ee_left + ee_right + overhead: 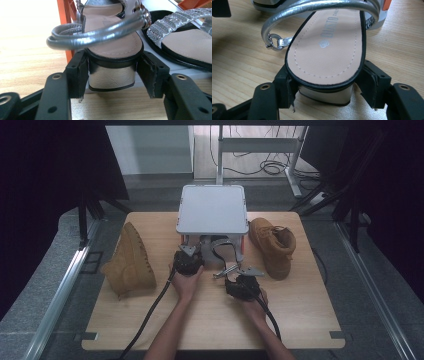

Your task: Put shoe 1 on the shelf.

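Observation:
Two silver block-heel sandals. One [112, 42] rests on the low shelf of a white rack with its heel over the edge. My left gripper [112, 72] is shut on that heel, a pad against each side. In the high view this gripper [196, 247] reaches under the rack's top. The other sandal [329, 45] lies on the wooden table in front of the rack, its strap [317, 6] arching over the insole. My right gripper [325, 85] is shut on its heel end, pads pressing the sole rim. From above, that gripper [235, 276] points up-left at its sandal [223, 271].
The white rack [212, 210] with orange legs stands at the back middle of the table [300, 320]. A tan boot [131, 262] lies on its side at the left; its mate [272, 245] stands at the right. A sparkly-strapped sandal [180, 42] shares the shelf.

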